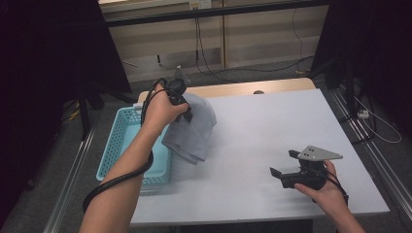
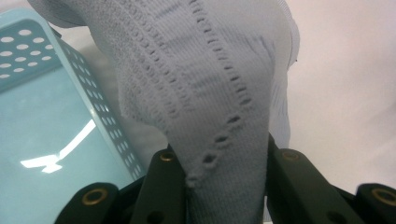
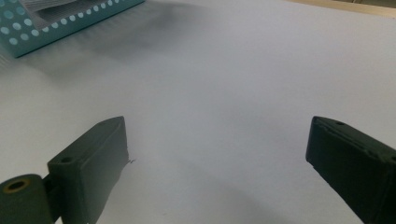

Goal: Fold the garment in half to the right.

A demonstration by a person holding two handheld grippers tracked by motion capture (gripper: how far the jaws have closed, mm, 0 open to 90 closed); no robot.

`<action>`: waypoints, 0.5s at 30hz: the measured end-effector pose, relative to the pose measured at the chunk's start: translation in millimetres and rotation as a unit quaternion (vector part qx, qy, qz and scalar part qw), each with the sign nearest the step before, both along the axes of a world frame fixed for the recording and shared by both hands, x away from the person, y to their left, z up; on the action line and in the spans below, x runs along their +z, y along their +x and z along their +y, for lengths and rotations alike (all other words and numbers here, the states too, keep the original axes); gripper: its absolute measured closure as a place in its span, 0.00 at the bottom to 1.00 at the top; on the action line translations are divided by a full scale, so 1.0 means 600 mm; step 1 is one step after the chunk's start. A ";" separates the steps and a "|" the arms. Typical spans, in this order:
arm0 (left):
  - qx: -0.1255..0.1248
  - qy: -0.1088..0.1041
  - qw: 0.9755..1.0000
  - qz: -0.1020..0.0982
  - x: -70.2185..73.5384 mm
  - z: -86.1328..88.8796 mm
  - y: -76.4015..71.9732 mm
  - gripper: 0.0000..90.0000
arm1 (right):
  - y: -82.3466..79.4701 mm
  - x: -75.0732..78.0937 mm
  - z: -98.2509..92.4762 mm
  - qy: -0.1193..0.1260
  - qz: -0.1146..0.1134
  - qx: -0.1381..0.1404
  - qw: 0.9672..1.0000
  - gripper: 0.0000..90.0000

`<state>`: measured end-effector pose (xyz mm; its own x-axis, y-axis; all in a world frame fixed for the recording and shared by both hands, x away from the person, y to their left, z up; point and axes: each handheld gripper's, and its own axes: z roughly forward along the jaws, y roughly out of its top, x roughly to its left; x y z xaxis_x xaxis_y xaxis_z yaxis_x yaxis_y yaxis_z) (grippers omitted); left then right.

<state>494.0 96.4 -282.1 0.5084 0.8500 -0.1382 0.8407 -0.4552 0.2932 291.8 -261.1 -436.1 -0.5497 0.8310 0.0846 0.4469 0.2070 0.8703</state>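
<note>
**Grey knit cloth held up beside the basket**

The white counter [image 1: 272,141] carries a light blue perforated basket [image 1: 127,127] at its left edge; in the left gripper view the basket's dotted wall and glossy floor lie to the left of the hanging fabric.

A pale grey knitted cloth [image 1: 194,128] hangs in the air above the counter, just beside the basket's right wall, its lower folds drooping toward the surface. In the left gripper view the cloth [image 2: 210,93] shows rows of small eyelet holes running diagonally down to where it is pinched.

The left gripper [image 1: 180,104] is raised over the counter's left part, pointing downward, and its fingers [image 2: 163,186] are clenched on the cloth's upper edge, fabric bunched between them.

The right gripper [image 1: 286,167] rests low near the counter's front right, well apart from the cloth. Its fingers [image 3: 93,158] stand released and wide, with bare counter between them.
</note>
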 end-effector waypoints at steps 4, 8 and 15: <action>0.004 0.005 1.000 -0.001 0.004 0.006 0.005 0.83 | -0.001 -0.001 0.001 0.001 0.000 0.002 1.000 0.06; 0.006 0.009 1.000 -0.004 0.010 0.013 0.012 0.83 | -0.002 -0.003 -0.002 -0.003 0.003 0.001 1.000 0.06; 0.008 0.011 1.000 -0.010 0.027 0.021 0.017 0.83 | -0.005 -0.004 -0.005 -0.004 0.001 -0.004 1.000 0.06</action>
